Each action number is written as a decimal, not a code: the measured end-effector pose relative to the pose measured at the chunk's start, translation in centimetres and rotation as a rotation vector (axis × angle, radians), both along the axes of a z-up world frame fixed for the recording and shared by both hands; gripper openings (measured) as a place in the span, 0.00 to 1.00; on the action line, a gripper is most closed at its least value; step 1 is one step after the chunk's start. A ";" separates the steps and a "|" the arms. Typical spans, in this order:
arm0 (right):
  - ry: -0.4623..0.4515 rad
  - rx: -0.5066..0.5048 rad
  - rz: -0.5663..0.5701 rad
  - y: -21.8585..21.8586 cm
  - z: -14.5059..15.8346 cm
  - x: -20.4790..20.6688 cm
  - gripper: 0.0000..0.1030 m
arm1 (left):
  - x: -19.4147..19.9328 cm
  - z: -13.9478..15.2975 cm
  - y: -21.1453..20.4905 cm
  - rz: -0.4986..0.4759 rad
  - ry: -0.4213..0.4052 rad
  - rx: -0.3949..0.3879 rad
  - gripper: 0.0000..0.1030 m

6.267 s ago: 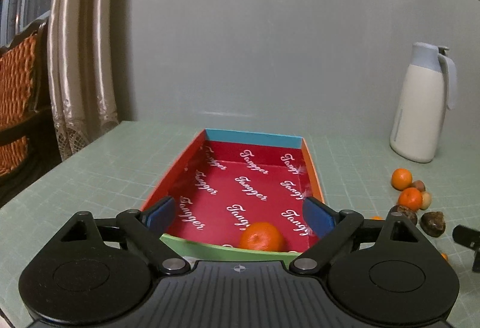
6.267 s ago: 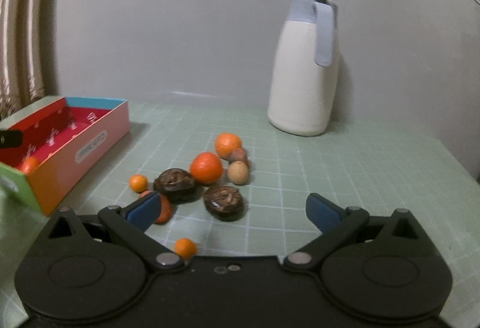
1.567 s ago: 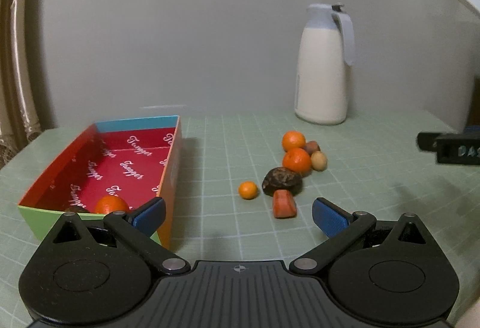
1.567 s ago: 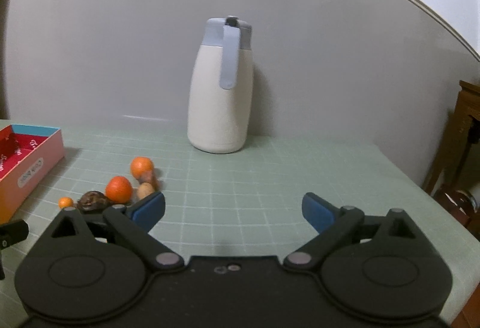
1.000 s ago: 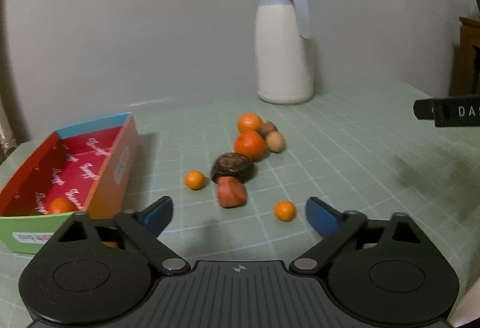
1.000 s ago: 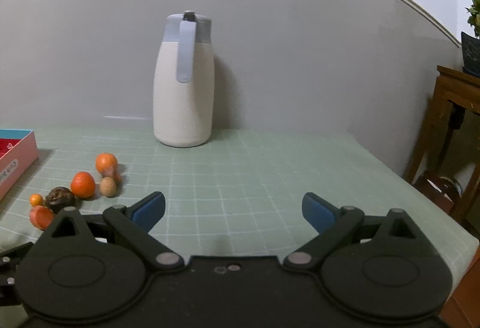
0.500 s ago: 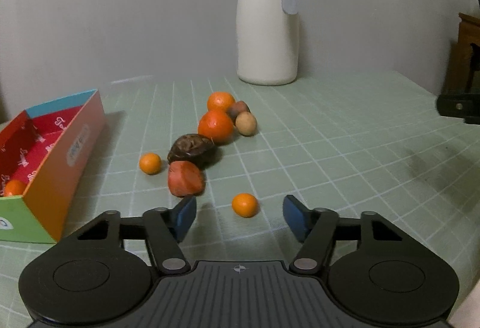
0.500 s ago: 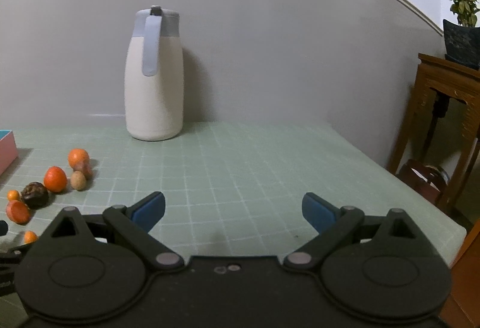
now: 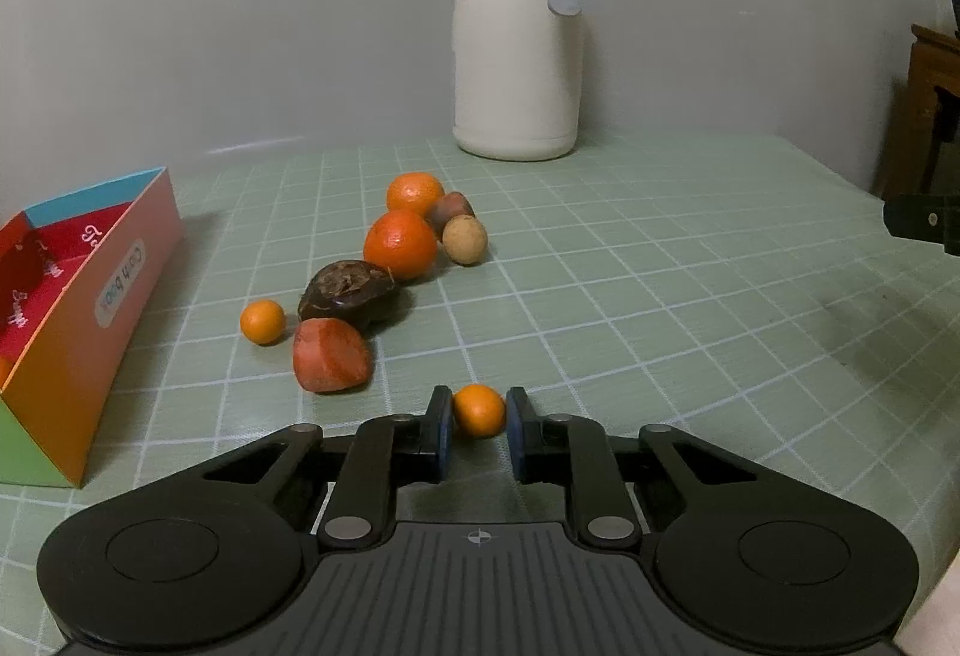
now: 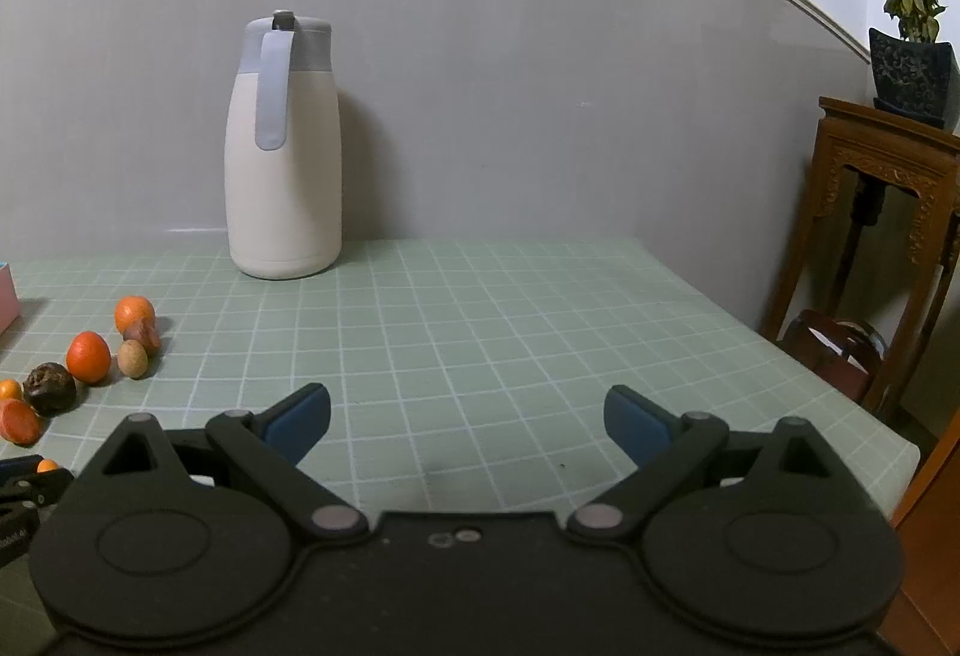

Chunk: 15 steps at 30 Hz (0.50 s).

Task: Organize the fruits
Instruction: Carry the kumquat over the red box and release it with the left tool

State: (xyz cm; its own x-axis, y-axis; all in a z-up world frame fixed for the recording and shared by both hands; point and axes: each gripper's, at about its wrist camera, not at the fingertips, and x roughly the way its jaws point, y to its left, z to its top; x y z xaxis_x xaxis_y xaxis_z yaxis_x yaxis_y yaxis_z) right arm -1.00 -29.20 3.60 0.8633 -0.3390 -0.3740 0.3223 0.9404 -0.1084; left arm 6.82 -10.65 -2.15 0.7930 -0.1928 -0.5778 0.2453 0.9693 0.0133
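Observation:
My left gripper (image 9: 478, 416) is shut on a small orange kumquat (image 9: 478, 409) that rests on the green grid mat. Just beyond it lie a red strawberry-like piece (image 9: 330, 356), another kumquat (image 9: 262, 321), a dark brown fruit (image 9: 348, 291), two oranges (image 9: 401, 243), and two small brown fruits (image 9: 465, 238). The red-lined box (image 9: 138, 260) stands at the left. My right gripper (image 10: 467, 419) is open and empty over bare mat, well right of the fruit cluster (image 10: 90, 356).
A white jug with a grey handle (image 9: 516, 32) stands at the back against the wall; it also shows in the right wrist view (image 10: 282, 146). The table's right edge (image 10: 840, 386) drops off beside a wooden stand (image 10: 888, 212) with a potted plant.
My left gripper moved forward and down onto the nearest kumquat and closed its jaws on it. My right gripper stayed open and turned slightly further right.

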 end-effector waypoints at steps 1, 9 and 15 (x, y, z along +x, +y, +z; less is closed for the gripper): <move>0.000 -0.001 0.001 0.0 0.0 0.0 0.95 | 0.0 0.0 0.1 0.000 0.002 -0.004 0.18; 0.000 -0.007 0.011 0.5 0.1 0.1 0.95 | -0.6 0.7 0.7 -0.002 -0.023 -0.013 0.18; 0.003 -0.016 0.023 1.3 0.2 0.2 0.95 | -1.0 1.2 1.6 0.000 -0.040 -0.018 0.18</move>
